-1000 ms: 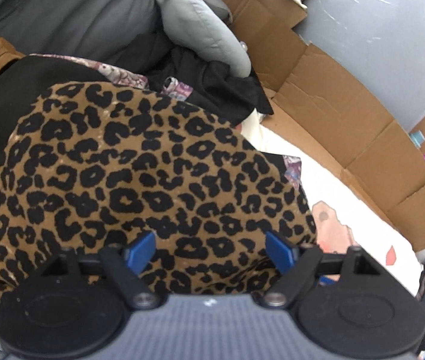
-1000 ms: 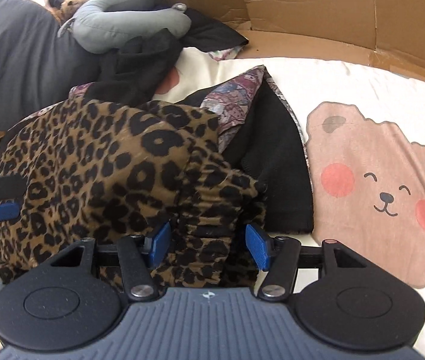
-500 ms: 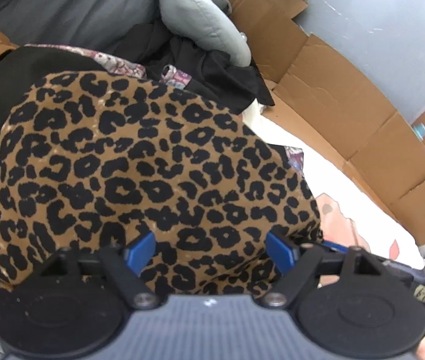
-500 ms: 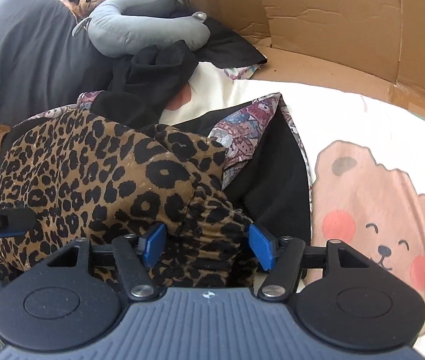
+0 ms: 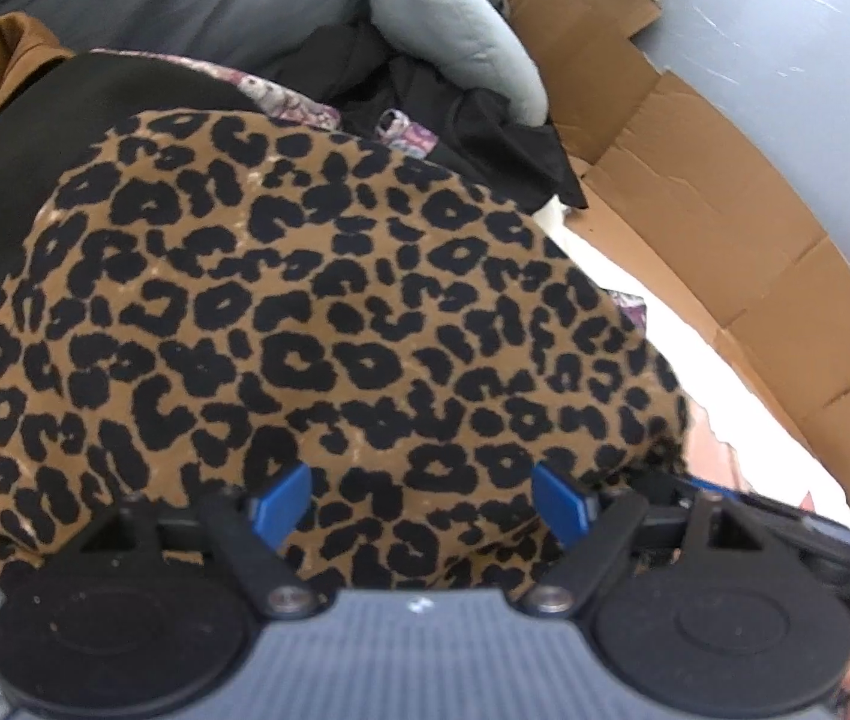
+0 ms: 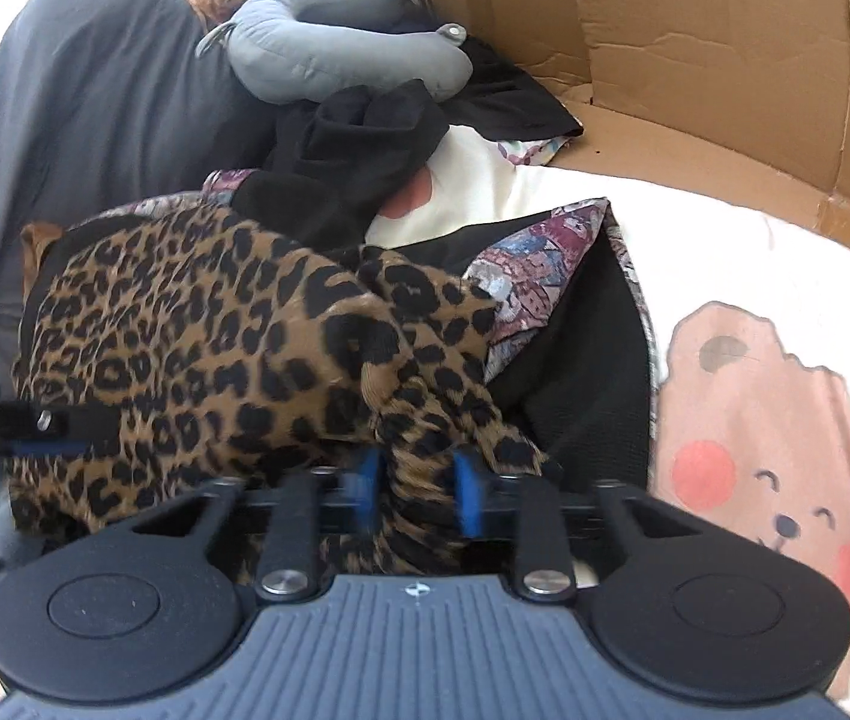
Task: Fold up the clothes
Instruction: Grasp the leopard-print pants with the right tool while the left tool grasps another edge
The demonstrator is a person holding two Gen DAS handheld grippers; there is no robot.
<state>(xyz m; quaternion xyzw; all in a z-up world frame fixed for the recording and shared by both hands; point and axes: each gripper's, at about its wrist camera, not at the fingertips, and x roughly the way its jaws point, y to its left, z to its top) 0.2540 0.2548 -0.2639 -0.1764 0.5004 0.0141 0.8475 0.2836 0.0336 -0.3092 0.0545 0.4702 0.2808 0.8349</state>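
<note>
On my left, the left gripper (image 5: pixel 422 501) hangs over the leopard garment (image 5: pixel 305 324) with its jaws wide apart and nothing pinched, the cloth spread flat beneath and ahead of it. That garment lies heaped on a black garment (image 6: pixel 580 396), itself on the bear blanket (image 6: pixel 772 420), with the gray pillow (image 6: pixel 83 138) behind. Moving right, the garment narrows into a bunched, gathered end that runs toward my right gripper (image 6: pixel 416 492), whose jaws are closing with that bunch between the blue pads (image 6: pixel 368 483); I judge they are already pressing the cloth. So the long axis runs from the flat part on the left to the gathered end on the right, and the right hand is nearer the end worth lifting
</note>
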